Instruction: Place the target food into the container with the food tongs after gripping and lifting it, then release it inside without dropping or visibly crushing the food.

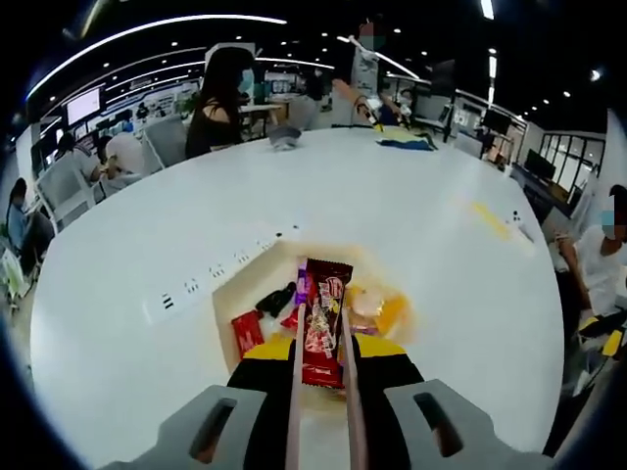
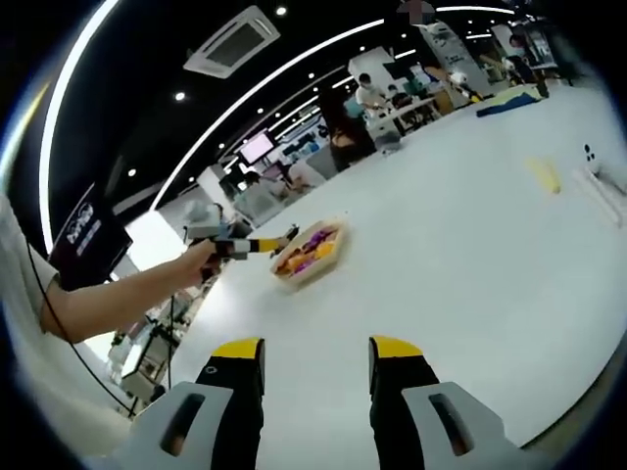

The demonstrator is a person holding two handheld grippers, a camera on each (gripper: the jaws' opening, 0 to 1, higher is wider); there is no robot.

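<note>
A large white table [image 1: 411, 225] is carrying everything here, and its far edge is curving past seated people [image 1: 217, 103] and office chairs [image 1: 167, 139]. A row of power sockets [image 1: 211, 272] is running across the table's near-left part, and a blue cloth [image 1: 407, 143] is lying near the far edge.

Toward the near edge, a shallow cream container [image 1: 245, 289] is sitting on the table, holding several snack packets: a small red packet [image 1: 247, 333] at its left side, a dark item [image 1: 276, 299] beside that, and a yellow-orange packet [image 1: 387, 311] at its right side.

The left gripper [image 1: 322, 377] is pressing a pair of thin food tongs [image 1: 296, 392] together, and the tongs are clamping a dark red snack packet [image 1: 324, 313] that is hanging lengthwise over the container's near edge. Whether it is touching the packets beneath, I cannot tell.

In the right gripper view, the right gripper [image 2: 315, 357] is hovering with its jaws spread wide and nothing between them, over bare table well apart from the container [image 2: 312, 253]. The person's arm [image 2: 127, 294] is reaching in from the left, holding the left gripper [image 2: 245, 245] at the container's near end.
</note>
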